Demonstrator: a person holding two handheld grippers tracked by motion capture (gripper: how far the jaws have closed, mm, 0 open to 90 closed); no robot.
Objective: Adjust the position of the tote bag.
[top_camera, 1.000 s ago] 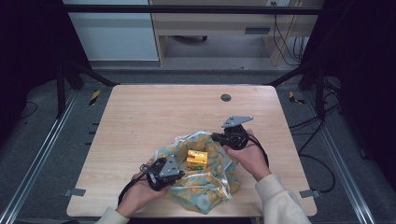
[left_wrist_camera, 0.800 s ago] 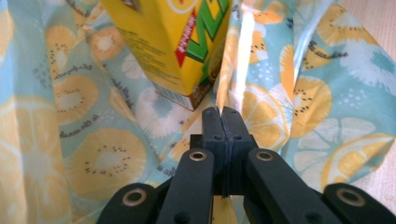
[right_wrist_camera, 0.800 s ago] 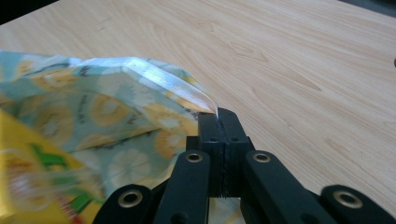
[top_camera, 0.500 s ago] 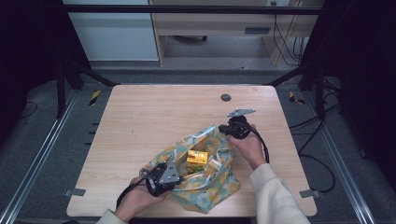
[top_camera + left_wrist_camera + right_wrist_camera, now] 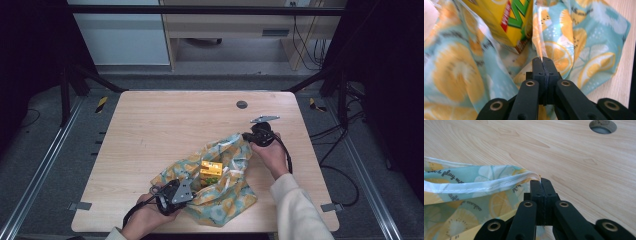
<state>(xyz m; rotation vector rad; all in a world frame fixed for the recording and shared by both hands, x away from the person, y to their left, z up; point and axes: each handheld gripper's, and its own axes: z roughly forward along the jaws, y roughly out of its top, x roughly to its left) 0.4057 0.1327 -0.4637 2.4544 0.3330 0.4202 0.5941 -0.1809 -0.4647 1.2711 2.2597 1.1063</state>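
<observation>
A teal cloth with an orange-slice print (image 5: pixel 220 192) lies spread on the wooden table (image 5: pixel 165 125), with a yellow carton (image 5: pixel 211 171) resting on it. My left gripper (image 5: pixel 186 192) is at the cloth's near left side, jaws shut on a fold of the cloth (image 5: pixel 554 50) just below the yellow carton (image 5: pixel 506 20). My right gripper (image 5: pixel 248 137) is at the cloth's far right corner, jaws shut on its hemmed white edge (image 5: pixel 499 183), which is pulled taut over the bare table (image 5: pixel 564 152).
A round cable hole (image 5: pixel 242 104) sits in the table's far right part, also seen ahead of the right gripper (image 5: pixel 602 125). Cables (image 5: pixel 325 160) trail off the table's right side. Metal frame rails (image 5: pixel 45 165) run along both sides of the table.
My right gripper has carried the cloth's corner away to the far right and lower toward the table, stretching the cloth out. The left gripper has stayed in place.
</observation>
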